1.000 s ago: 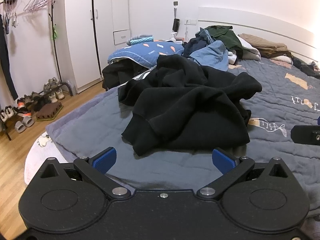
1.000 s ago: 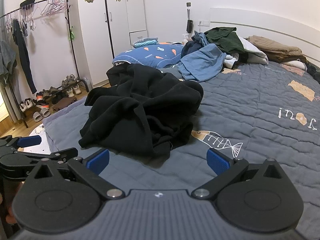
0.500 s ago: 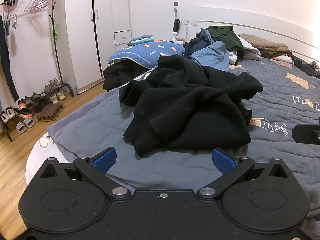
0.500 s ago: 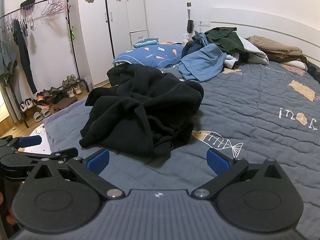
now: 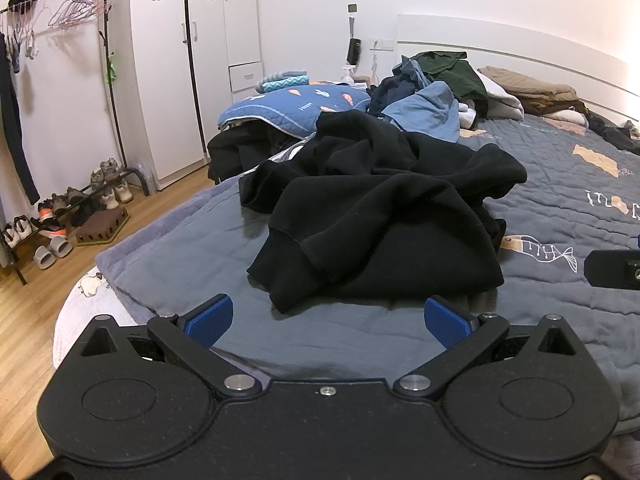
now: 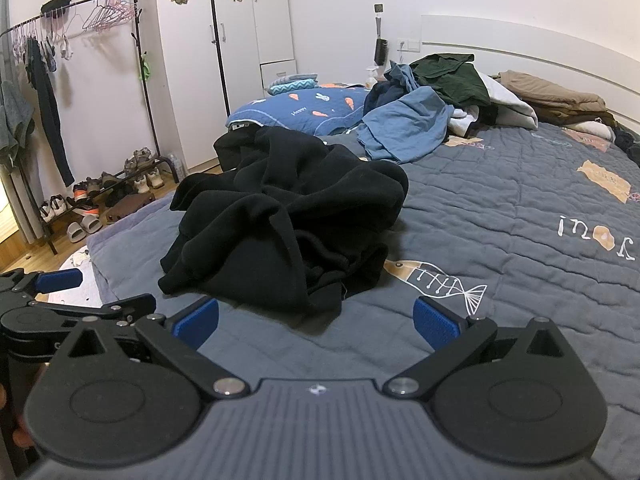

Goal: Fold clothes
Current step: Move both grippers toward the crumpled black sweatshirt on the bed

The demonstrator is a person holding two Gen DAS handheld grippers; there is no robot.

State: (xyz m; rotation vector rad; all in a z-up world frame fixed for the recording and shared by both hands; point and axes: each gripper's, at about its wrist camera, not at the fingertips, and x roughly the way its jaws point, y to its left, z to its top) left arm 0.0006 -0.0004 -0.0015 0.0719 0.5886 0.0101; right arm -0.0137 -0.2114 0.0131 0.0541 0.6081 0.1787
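Left tool [image 5: 327, 317] wide open, empty, right tool [image 6: 316, 319] likewise

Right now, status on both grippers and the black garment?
Left gripper open, empty. Right gripper open, empty. Black garment crumpled on bed, untouched. Nothing blocking.

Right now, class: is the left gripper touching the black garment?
Apart. The left wrist view shows bare grey quilt between the open left gripper and the black garment.

Both tongs, left [image 5: 327, 318] and right [image 6: 316, 320], were matte black, each with 2 ribbed blue pads [image 5: 210, 318], silver pivot screws and round housings.
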